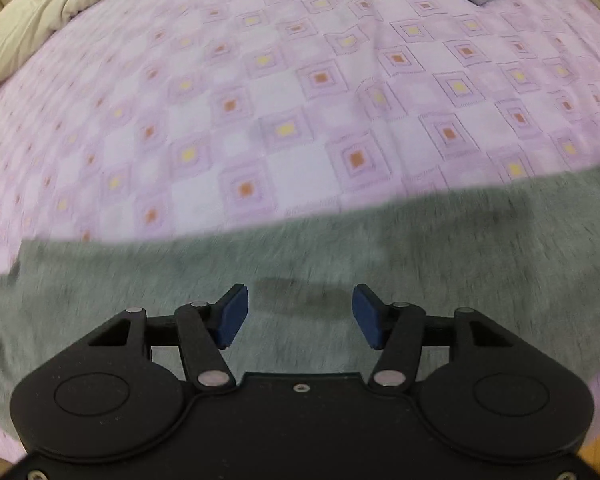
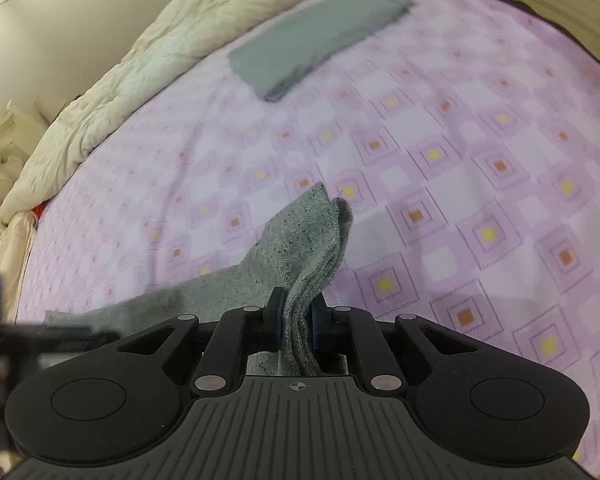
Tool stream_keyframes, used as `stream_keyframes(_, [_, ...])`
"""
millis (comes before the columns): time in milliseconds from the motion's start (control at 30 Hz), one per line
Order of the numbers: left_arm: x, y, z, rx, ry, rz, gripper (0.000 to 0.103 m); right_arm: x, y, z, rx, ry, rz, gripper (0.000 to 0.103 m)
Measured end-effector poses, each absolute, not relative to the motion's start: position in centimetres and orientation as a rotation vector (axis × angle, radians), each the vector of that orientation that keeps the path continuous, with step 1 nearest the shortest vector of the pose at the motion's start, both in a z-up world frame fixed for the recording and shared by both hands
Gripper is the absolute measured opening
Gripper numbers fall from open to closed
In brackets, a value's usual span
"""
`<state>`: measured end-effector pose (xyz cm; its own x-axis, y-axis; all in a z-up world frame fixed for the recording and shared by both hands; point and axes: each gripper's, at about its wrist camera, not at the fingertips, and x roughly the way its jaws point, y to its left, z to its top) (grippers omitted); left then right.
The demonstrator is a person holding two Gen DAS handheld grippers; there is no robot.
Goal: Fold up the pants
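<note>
Pinching a bunched corner of the grey pants in the right tool at lower centre — cloth trailing toward lower left across the bed. Hovering directly above that band — left tool, fingers apart, empty.

grey pants: 1 | folded grey garment: 1 | cream duvet: 1, perhaps
</note>
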<state>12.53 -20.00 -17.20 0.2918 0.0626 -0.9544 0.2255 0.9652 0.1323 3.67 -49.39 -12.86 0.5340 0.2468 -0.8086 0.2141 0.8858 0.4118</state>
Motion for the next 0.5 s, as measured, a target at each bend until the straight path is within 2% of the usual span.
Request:
stream_keyframes(133, [16.1, -20.8, -18.8, 0.236, 1.287, -0.066, 0.065, 4.0, -49.1, -12.1, 0.503, 1.005, 0.026, 0.012])
stream_keyframes(267, [17.3, -21.0, -17.2, 0.203, 1.263, -0.076, 0.059, 4.2, -48.8, -11.7, 0.494, 1.005, 0.033, 0.012])
stream_keyframes(400, [14.7, -20.5, -14.9, 0.164, 1.237, -0.11, 0.059, 4.5, -48.7, -11.8, 0.498, 1.009, 0.03, 0.012])
stream_keyframes(500, [10.8, -20.1, -15.1, 0.146, 1.291, -0.139, 0.059, 4.6, -48.8, -11.7, 0.501, 1.013, 0.032, 0.012])
